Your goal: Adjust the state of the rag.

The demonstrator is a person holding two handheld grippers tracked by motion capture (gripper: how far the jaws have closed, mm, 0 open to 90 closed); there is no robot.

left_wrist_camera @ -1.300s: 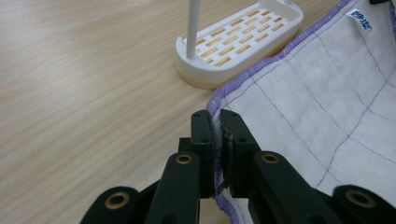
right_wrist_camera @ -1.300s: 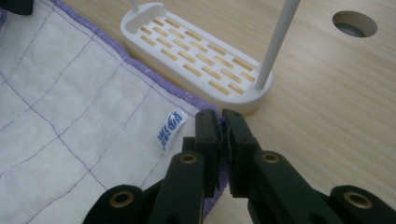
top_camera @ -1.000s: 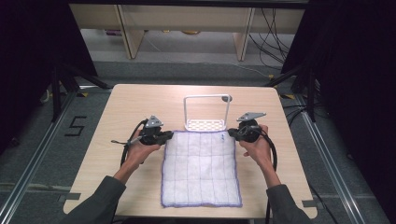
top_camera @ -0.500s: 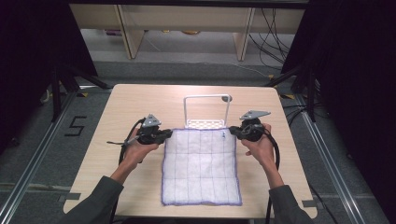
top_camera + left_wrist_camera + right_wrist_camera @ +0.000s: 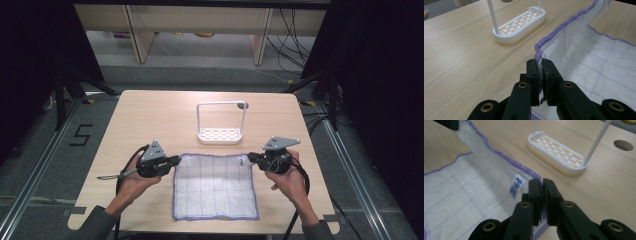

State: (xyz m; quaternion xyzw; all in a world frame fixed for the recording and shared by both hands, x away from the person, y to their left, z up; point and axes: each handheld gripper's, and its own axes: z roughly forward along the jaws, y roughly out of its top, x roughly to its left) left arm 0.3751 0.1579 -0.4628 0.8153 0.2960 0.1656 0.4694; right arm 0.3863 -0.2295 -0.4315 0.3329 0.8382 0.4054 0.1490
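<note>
This place looks like a laboratory or a recording room for tests. A light wooden table (image 5: pixel 150 115) stands on a grey floor between metal rails (image 5: pixel 30 170). Black curtains (image 5: pixel 380 75) close both sides. Loose black cables (image 5: pixel 295 30) lie behind it, and a black number five (image 5: pixel 81 135) is marked on the floor.

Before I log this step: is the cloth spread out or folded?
Spread: the cloth lies open in one layer on the table, its far corners pinched by the left claw and right claw.
</note>
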